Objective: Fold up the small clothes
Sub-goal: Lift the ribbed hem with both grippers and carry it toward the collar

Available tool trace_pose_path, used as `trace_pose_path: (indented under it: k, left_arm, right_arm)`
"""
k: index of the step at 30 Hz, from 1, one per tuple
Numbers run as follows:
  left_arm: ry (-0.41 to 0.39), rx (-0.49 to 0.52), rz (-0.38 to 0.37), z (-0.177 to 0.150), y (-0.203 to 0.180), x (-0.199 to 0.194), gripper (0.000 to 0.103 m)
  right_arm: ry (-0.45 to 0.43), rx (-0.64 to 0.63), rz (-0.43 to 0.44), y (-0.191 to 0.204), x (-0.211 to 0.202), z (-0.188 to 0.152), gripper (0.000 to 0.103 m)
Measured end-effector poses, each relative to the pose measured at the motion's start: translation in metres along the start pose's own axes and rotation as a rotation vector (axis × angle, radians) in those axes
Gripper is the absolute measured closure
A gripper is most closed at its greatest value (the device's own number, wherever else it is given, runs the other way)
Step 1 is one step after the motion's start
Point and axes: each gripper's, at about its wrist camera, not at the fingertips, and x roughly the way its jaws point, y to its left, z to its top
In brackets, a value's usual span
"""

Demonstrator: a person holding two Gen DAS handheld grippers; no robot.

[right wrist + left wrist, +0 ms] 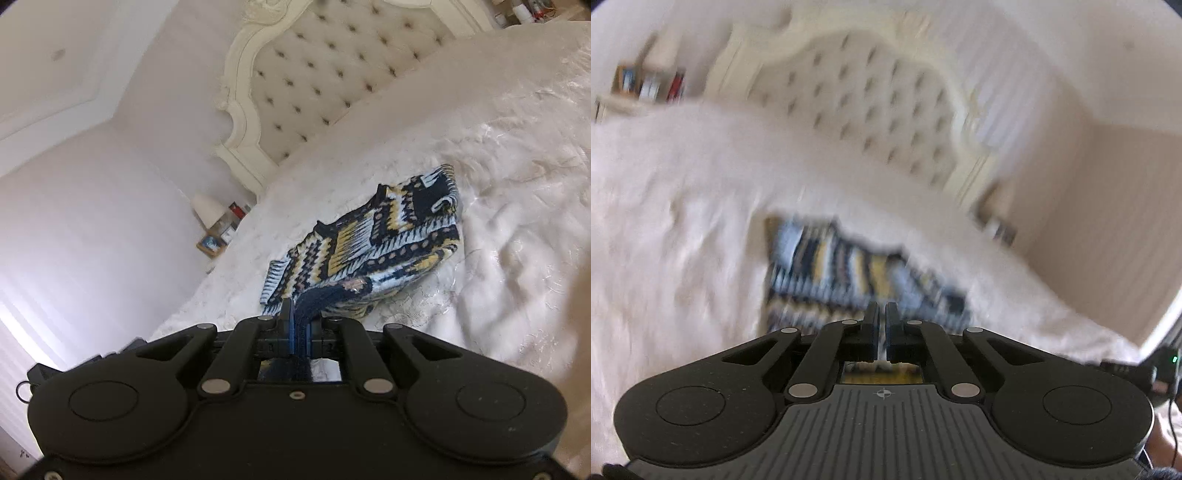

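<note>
Pinching the patterned sweater's (369, 251) dark hem in my right gripper (300, 321) on the white bedspread (517, 221), I should carry it across evenly; my left gripper (881, 314), nearly closed, looks empty.

Knitted wool sweater (373, 251); glossy satin bedspread (517, 155) (crinkled).

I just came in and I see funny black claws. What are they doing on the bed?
A person is folding a small patterned sweater on the white bed. The right gripper is pinching a dark edge of the sweater. The left gripper is nearly closed just above it, but that view is blurred, so a grip there is uncertain.
</note>
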Motion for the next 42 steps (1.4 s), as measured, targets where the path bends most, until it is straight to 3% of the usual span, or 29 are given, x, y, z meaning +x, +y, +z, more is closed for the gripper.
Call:
trace_pose_path:
  k: [5,7,8,9,15,20,25,26,29,31,42]
  left_arm:
    - [0.233,-0.096,-0.013,-0.024,0.018,0.021,0.094]
    - [0.306,-0.123,0.017,-0.032,0.022,0.030,0.070]
    - [0.332,-0.143,0.029,-0.036,0.027,0.033,0.053]
    - [0.355,-0.164,0.038,-0.040,0.031,0.036,0.047]
    - [0.446,-0.216,0.073,-0.060,0.045,0.047,0.036]
    - [0.505,-0.236,0.020,-0.073,0.044,0.061,0.035]
    - [0.489,-0.283,-0.065,-0.079,0.047,0.077,0.036]
    - [0.481,-0.302,-0.070,-0.079,0.049,0.077,0.041]
    - [0.463,-0.345,-0.034,-0.079,0.056,0.071,0.088]
    - [0.437,-0.399,-0.060,-0.079,0.063,0.063,0.093]
    - [0.161,-0.355,-0.161,-0.032,0.046,0.020,0.095]
  right_arm:
    - [0.103,0.004,-0.058,-0.004,0.011,-0.011,0.091]
    - [0.117,0.006,-0.073,-0.007,0.010,-0.015,0.091]
    - [0.129,0.019,-0.083,-0.009,0.011,-0.015,0.090]
    - [0.136,0.027,-0.092,-0.011,0.010,-0.016,0.090]
    - [0.159,0.023,-0.122,-0.015,0.009,-0.020,0.090]
    - [0.175,0.038,-0.124,-0.017,0.010,-0.024,0.090]
    - [0.186,0.049,-0.120,-0.019,0.013,-0.026,0.090]
    - [0.187,0.051,-0.119,-0.019,0.013,-0.026,0.090]
    - [0.187,0.048,-0.117,-0.019,0.013,-0.027,0.090]
    - [0.183,0.052,-0.119,-0.020,0.012,-0.027,0.090]
    - [0.141,0.055,-0.082,-0.017,0.006,-0.019,0.090]
